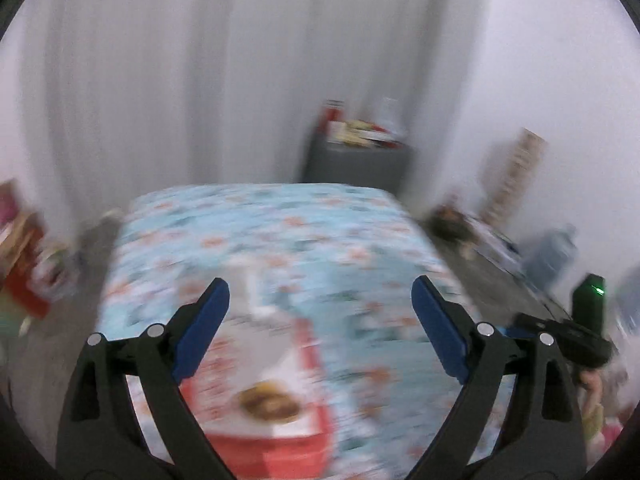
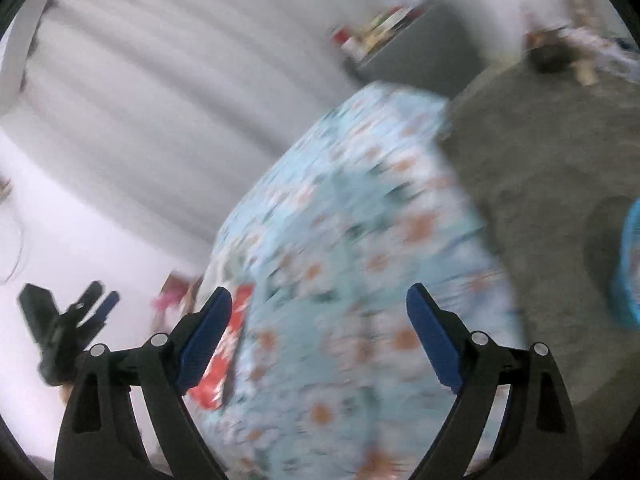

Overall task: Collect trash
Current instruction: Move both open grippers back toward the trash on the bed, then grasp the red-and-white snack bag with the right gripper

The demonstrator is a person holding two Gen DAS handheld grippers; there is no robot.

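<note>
Your left gripper (image 1: 320,300): jaws wide, empty | red-and-white wrapper (image 1: 264,392) at 6 o'clock on the floral desk (image 1: 280,220) | right gripper (image 2: 320,304): jaws wide, empty | risk: motion blur, you may misjudge the grasp.

Landmark: floral-covered table (image 1: 280,232). A red-and-white food package (image 1: 272,392) occupies its near edge; the far surface lies bare. Behind it, a grey cabinet (image 1: 360,164) loaded with boxes. Right of it, open grey floor (image 2: 540,184); a blue bin (image 2: 630,268) stands there.
</note>
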